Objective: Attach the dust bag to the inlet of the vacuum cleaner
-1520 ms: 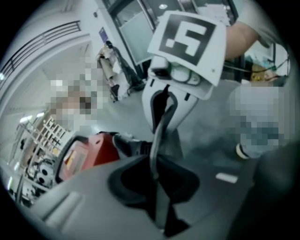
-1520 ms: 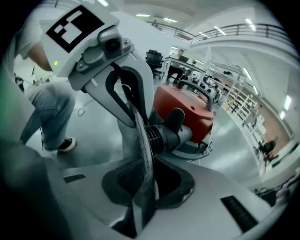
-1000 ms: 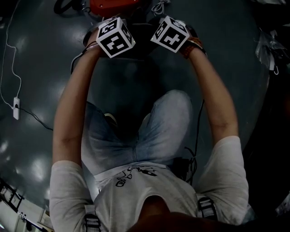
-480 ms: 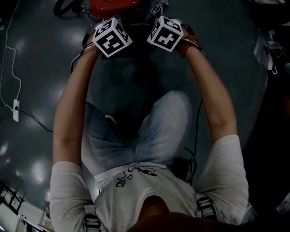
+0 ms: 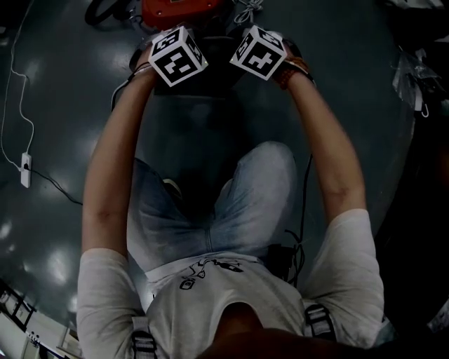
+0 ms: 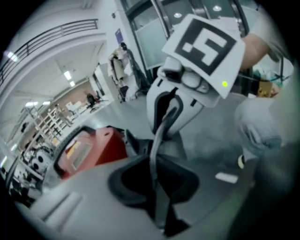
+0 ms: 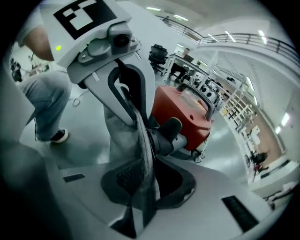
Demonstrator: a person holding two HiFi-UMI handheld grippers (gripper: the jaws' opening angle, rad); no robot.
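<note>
The grey fabric dust bag (image 7: 123,136) hangs between my two grippers, just in front of the red vacuum cleaner (image 7: 185,115) and its black inlet tube (image 7: 168,133). My right gripper (image 7: 140,187) pinches one edge of the bag, and its jaws are opening slightly. My left gripper (image 6: 157,185) grips the opposite edge, a thin grey strip (image 6: 161,136), and its jaws are closing slightly. In the head view both marker cubes (image 5: 179,56) (image 5: 259,51) sit side by side at the top, right against the vacuum (image 5: 175,10). The jaws and bag are hidden there.
The person crouches over a dark glossy floor, knees (image 5: 210,203) below the grippers. A white cable and power strip (image 5: 25,168) lie at the left. A black hose (image 5: 98,10) curls beside the vacuum. Shelves and desks (image 7: 197,79) stand far behind.
</note>
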